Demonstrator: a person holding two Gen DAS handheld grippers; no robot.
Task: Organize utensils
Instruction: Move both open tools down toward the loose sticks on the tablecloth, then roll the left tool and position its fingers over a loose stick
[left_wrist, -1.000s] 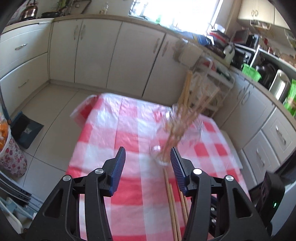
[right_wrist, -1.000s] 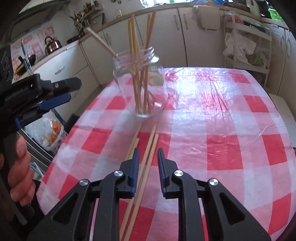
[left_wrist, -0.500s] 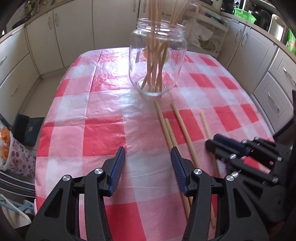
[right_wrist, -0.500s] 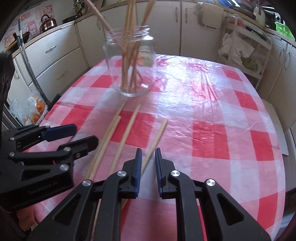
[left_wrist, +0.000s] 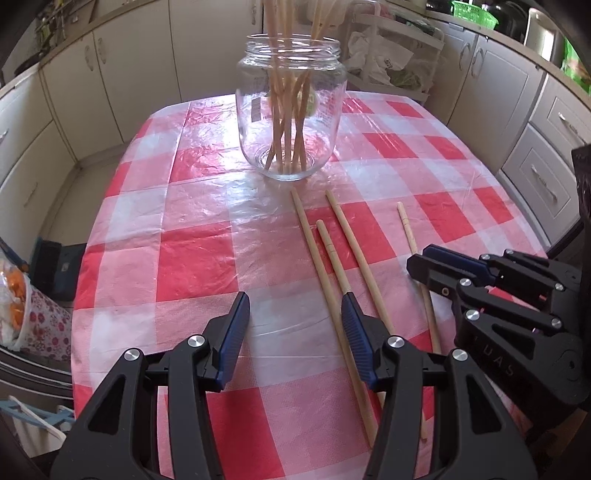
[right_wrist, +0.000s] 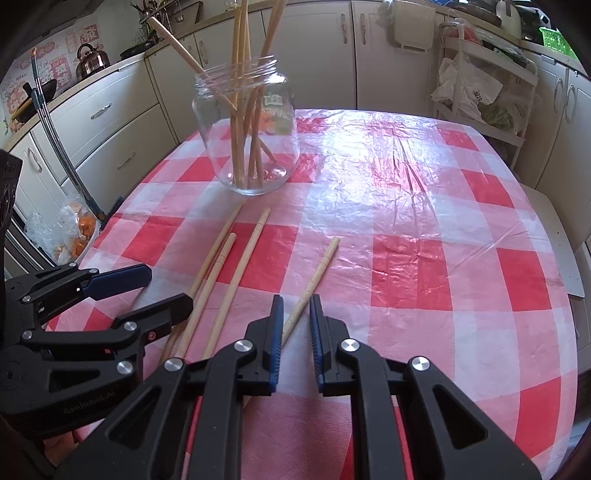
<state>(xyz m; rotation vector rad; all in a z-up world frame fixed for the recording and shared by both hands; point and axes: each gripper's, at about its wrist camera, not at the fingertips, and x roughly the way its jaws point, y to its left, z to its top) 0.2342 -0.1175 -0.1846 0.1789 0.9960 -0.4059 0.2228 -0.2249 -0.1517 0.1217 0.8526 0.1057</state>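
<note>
A clear glass jar (left_wrist: 291, 110) (right_wrist: 247, 136) with several wooden chopsticks upright in it stands on the red-and-white checked tablecloth (left_wrist: 192, 258) (right_wrist: 443, 221). In front of it, three loose chopsticks (left_wrist: 347, 236) (right_wrist: 243, 266) lie side by side. A fourth chopstick (left_wrist: 407, 229) (right_wrist: 321, 262) lies apart to their right. My right gripper (right_wrist: 297, 301) (left_wrist: 417, 258) is low over that fourth chopstick. Its jaws are narrow and the stick runs between them, with a gap still showing. My left gripper (left_wrist: 295, 302) (right_wrist: 170, 288) hangs open and holds nothing, just left of the three.
Cream kitchen cabinets ring the table. A wire rack with plastic bags (right_wrist: 476, 92) stands behind the far right corner. A bag of oranges (right_wrist: 74, 236) sits on the floor to the left. A kettle (right_wrist: 90, 59) is on the counter.
My left gripper tipped down and came in low toward the loose chopsticks. My right gripper's jaws narrowed and now straddle the lone right chopstick.
</note>
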